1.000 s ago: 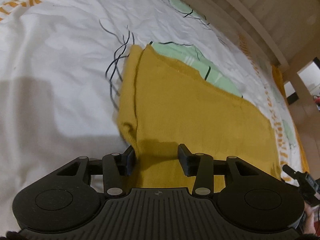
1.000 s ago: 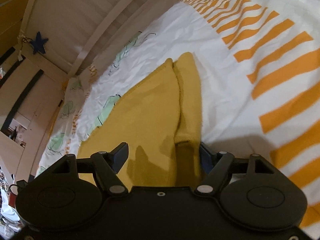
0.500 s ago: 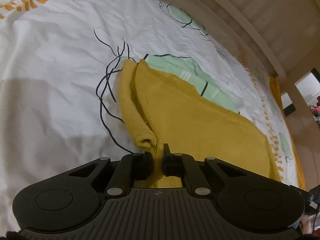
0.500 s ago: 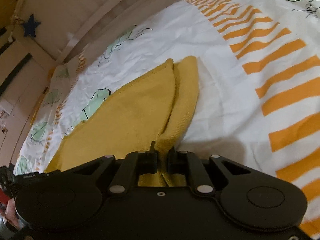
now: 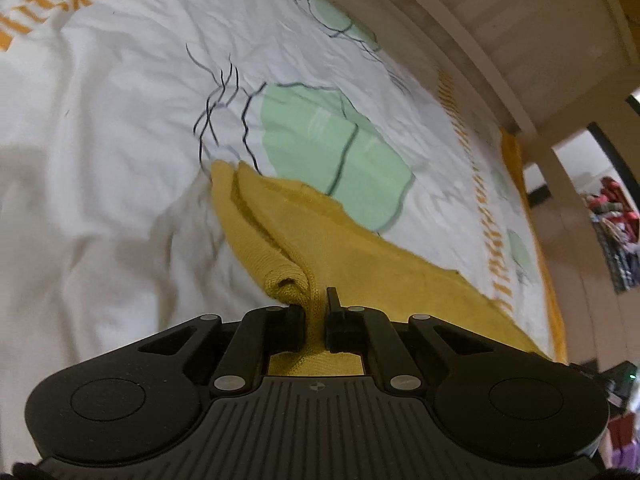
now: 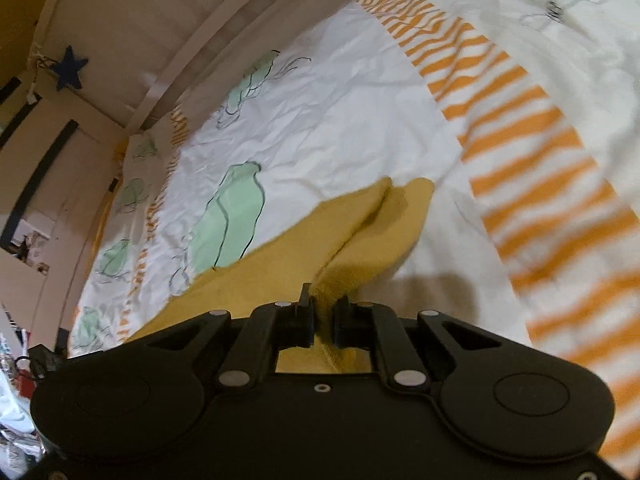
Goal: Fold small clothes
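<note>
Fold in progress. The left hand-held gripper (image 5: 314, 306) is closed on a bunched corner of the mustard-yellow knit garment (image 5: 360, 256); the right hand-held gripper (image 6: 323, 314) pinches the opposite corner. The garment trails forward from both onto the bed sheet (image 5: 120, 120), its far edge resting there. Judged next move: carry both gripped corners forward and over to meet the far edge, keeping them level. No containers are visible.

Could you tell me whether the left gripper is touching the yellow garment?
Touching. In the left wrist view, the left gripper pinches a bunched fold of the yellow garment between its closed fingers.
</note>
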`<state>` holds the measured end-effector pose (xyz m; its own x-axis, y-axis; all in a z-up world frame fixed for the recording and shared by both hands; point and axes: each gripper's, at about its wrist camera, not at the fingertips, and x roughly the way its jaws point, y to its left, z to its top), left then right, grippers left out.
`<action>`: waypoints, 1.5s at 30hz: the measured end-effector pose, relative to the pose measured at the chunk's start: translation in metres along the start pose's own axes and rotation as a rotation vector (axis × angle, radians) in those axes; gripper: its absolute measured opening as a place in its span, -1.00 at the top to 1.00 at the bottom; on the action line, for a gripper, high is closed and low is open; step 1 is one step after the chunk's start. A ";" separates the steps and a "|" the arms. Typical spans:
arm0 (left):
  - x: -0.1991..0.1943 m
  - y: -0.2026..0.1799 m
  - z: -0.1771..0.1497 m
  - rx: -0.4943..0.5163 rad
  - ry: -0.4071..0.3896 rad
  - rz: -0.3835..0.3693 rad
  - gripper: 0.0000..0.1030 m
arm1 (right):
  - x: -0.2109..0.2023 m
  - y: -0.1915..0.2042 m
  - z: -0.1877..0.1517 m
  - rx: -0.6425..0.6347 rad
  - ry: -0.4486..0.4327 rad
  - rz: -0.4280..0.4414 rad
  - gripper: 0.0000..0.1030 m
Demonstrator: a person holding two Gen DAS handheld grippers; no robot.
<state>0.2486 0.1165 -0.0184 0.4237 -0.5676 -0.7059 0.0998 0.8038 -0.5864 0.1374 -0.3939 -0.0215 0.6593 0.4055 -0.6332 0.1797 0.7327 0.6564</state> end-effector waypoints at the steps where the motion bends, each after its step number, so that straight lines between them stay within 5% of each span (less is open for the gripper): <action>1: -0.006 -0.001 -0.006 0.005 0.011 0.000 0.85 | -0.008 -0.002 -0.006 0.013 0.010 0.003 0.71; 6: -0.024 -0.003 -0.043 0.019 0.060 -0.002 0.85 | -0.030 -0.013 -0.037 0.057 0.066 0.007 0.70; 12: 0.000 0.012 -0.081 0.104 0.080 0.149 0.80 | -0.013 -0.030 -0.071 -0.046 0.069 -0.169 0.46; 16: -0.008 0.029 -0.099 0.019 0.022 0.088 0.58 | -0.019 -0.039 -0.082 -0.023 0.025 -0.143 -0.12; 25: -0.021 0.029 -0.125 0.010 0.035 -0.013 0.55 | -0.035 -0.052 -0.113 0.057 0.064 -0.026 -0.14; 31: -0.037 0.015 -0.134 0.024 0.061 -0.217 0.55 | -0.034 -0.038 -0.118 -0.013 0.074 -0.023 -0.22; 33: -0.043 0.014 -0.136 0.029 0.030 -0.190 0.55 | -0.034 -0.038 -0.119 -0.020 0.076 -0.023 -0.22; 39: -0.035 0.019 -0.140 0.024 0.002 0.048 0.50 | -0.036 -0.041 -0.120 -0.017 0.077 -0.021 -0.22; 45: -0.049 0.034 -0.152 -0.136 -0.095 -0.032 0.38 | -0.038 -0.043 -0.122 -0.005 0.074 -0.014 -0.22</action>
<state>0.0941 0.1446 -0.0645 0.5058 -0.5682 -0.6491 -0.0050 0.7505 -0.6609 0.0157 -0.3743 -0.0758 0.6010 0.4341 -0.6711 0.1846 0.7415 0.6450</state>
